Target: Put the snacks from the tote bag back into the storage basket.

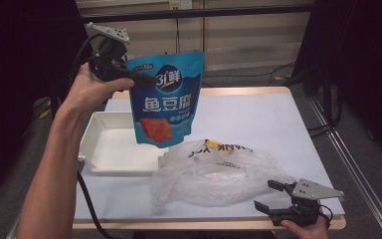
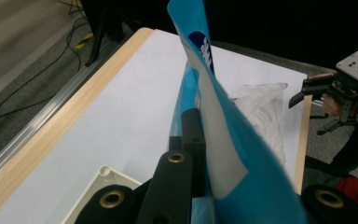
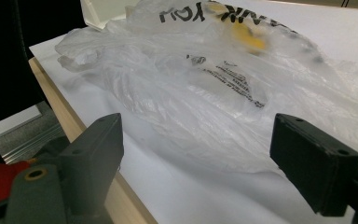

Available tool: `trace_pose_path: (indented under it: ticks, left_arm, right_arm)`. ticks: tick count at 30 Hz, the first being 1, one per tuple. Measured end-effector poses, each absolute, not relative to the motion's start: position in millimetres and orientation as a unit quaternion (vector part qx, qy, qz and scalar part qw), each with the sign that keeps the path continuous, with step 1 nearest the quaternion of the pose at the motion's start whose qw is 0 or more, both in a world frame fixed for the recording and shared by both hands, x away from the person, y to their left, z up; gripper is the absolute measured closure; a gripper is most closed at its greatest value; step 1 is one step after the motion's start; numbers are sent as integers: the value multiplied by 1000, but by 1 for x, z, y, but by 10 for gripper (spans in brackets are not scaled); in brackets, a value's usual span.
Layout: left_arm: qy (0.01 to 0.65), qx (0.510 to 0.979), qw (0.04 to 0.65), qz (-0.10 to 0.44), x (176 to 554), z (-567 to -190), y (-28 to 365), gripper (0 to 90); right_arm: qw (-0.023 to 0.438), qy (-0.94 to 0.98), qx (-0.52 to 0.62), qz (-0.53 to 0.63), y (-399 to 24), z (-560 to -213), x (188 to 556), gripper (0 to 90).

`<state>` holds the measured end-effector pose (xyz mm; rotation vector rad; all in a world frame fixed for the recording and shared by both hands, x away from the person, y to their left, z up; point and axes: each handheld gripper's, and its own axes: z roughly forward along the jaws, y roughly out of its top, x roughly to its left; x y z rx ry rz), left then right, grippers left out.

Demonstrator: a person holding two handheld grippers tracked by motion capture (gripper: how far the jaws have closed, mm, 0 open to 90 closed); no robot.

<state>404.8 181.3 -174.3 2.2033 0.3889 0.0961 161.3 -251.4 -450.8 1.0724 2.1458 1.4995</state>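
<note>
Up above the surface (image 1: 258, 114), the left gripper (image 1: 142, 78) holds a blue snack pouch (image 1: 165, 99) by its top left corner, with the fingers closed tight on the edge of the packet. The pouch hangs upright in the air, its printed front facing the high view, its lower edge above the gap between the white tray (image 1: 110, 144) and the clear plastic bag (image 1: 219, 172). In the left gripper view the pouch (image 2: 233, 154) runs edge-on between the black fingers (image 2: 193, 140), rising away from them, with the white surface (image 2: 121, 116) and the corner of the tray (image 2: 105, 175) below it.

The tray sits on the left side of the surface, its long side running along the left edge. The crumpled plastic bag lies just to the right of the tray, touching its near right corner, with black lettering and a yellow patch on its far side.

The right gripper (image 1: 271, 195) is low at the near right corner of the surface, its fingers spread wide apart with nothing between them, pointing toward the near right end of the bag and just short of it. In the right gripper view the two fingers (image 3: 314, 158) stand wide at either side, and the plastic bag (image 3: 205, 88) lies on the surface beyond them.
</note>
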Motion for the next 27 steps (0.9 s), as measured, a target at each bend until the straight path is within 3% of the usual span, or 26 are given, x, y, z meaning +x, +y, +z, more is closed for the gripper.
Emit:
trace_pose_path:
  ticks: [27]
  left_arm:
    - [200,882,420,76,434,-172,224,900]
  right_arm:
    - [151,750,375,524,-251,-451,163,175]
